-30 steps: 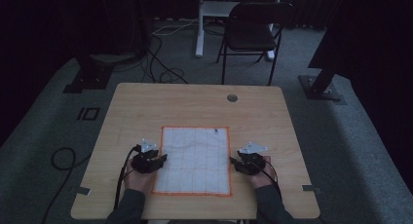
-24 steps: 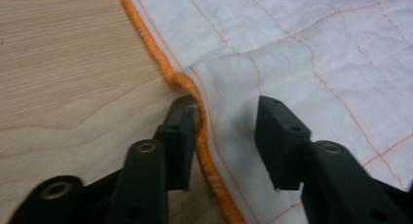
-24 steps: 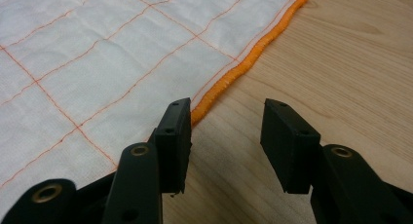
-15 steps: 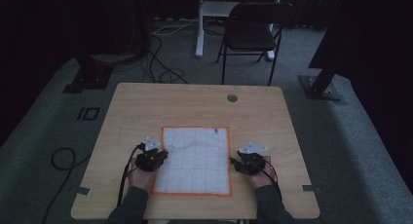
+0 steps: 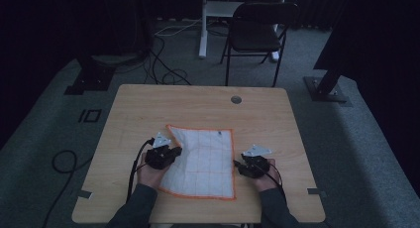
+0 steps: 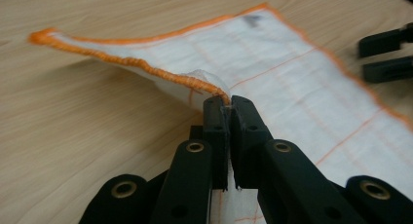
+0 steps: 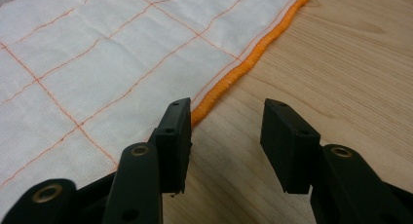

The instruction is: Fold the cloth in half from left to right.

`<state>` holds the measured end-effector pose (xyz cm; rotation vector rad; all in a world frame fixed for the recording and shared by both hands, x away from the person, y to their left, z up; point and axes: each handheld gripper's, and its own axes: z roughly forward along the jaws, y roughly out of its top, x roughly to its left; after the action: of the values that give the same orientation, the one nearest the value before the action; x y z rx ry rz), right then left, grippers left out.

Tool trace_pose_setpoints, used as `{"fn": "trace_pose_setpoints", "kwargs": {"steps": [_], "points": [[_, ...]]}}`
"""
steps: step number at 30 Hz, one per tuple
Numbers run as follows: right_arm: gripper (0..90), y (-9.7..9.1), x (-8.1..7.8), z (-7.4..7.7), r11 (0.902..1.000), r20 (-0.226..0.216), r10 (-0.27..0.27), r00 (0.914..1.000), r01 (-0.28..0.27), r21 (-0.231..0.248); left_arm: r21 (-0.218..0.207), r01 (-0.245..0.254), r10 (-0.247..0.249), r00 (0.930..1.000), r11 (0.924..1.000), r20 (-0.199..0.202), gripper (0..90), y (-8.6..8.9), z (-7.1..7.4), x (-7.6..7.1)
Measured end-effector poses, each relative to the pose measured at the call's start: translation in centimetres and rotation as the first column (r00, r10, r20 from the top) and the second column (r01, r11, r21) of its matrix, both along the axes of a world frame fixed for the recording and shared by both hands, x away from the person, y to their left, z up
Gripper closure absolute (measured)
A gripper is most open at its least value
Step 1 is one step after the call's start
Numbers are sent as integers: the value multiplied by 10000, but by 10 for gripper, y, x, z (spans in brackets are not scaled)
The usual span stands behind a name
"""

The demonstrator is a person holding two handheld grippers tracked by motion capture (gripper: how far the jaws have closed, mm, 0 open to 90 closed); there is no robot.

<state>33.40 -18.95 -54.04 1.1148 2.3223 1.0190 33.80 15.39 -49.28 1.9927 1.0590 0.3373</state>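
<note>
Cloth (image 5: 205, 161) edge, centre frame, pinched tight in left gripper (image 6: 228, 107); right gripper (image 7: 226, 136) gaped, empty. Thin hem grip could've slipped w/ lifting.

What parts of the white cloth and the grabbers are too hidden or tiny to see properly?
- White cloth with orange edging and grid lines: its near-left part, high view, sits under the left gripper and hand.
- Small dark mark on the cloth: too small in the high view, blurred in the left gripper view.
- Cloth edge beside the right gripper: cut off by the frame, right gripper view.
</note>
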Motion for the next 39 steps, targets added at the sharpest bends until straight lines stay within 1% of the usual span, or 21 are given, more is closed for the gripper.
{"fn": "trace_pose_setpoints", "kwargs": {"steps": [2, 8, 17, 27, 34, 39], "points": [[545, 0, 0, 0, 10000, 8, -2, 10000, 2, 14, -95, 223, -224, 9997, 9997, -8, 869, -6, 3, 2], [544, -1, 0, 0, 10000, 8, 1, 10000, -1, -4, -111, 727, -725, 9973, 9973, 153, 870, -25, 11, 5], [545, -1, 0, 0, 10000, -8, -35, 10000, 35, 20, -36, 1263, -1261, 9916, 9920, 270, 870, -49, 16, 9], [544, -3, 1, 1, 10000, 20, -68, 10000, 68, 38, 84, 1785, -1787, 9833, 9839, 347, 870, -75, 16, 13], [545, -4, 1, 1, 9999, 24, -112, 9999, 112, 75, 302, 2089, -2096, 9775, 9775, 219, 870, -93, 11, 20], [545, -4, 1, 1, 9999, 49, -101, 9999, 101, 63, 361, 2189, -2196, 9755, 9751, 155, 870, -104, 7, 25]]}}
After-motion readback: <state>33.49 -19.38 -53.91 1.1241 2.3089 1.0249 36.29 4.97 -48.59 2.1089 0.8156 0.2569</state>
